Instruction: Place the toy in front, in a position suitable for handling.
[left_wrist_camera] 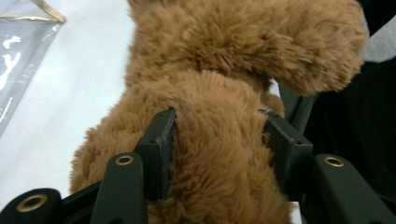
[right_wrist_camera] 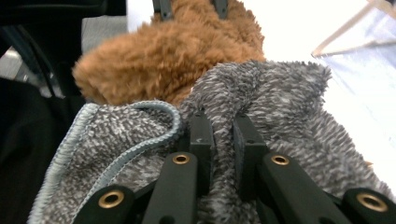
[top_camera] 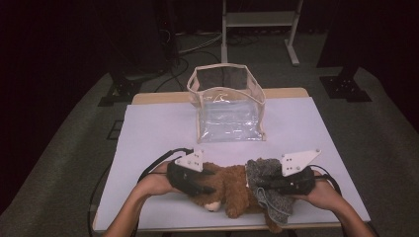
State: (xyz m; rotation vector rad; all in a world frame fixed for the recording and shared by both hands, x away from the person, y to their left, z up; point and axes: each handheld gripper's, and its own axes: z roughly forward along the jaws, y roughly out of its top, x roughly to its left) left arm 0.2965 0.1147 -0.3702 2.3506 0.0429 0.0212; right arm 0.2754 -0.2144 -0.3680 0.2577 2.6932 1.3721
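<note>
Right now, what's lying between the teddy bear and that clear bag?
Nothing: in the high view, bare white tabletop separates the teddy bear from the clear bag.

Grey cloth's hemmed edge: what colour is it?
Pale blue hem on the cloth, clearest in the right gripper view.

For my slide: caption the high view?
Left gripper straddles a brown plush bear; right gripper pinches its grey garment.

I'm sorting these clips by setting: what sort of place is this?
Probably a lab or studio set up for recording, not a home. A white-topped table stands alone on grey carpet, dark stands with cables surround it, and a metal frame stands behind. A clear plastic bag sits on the table.
</note>
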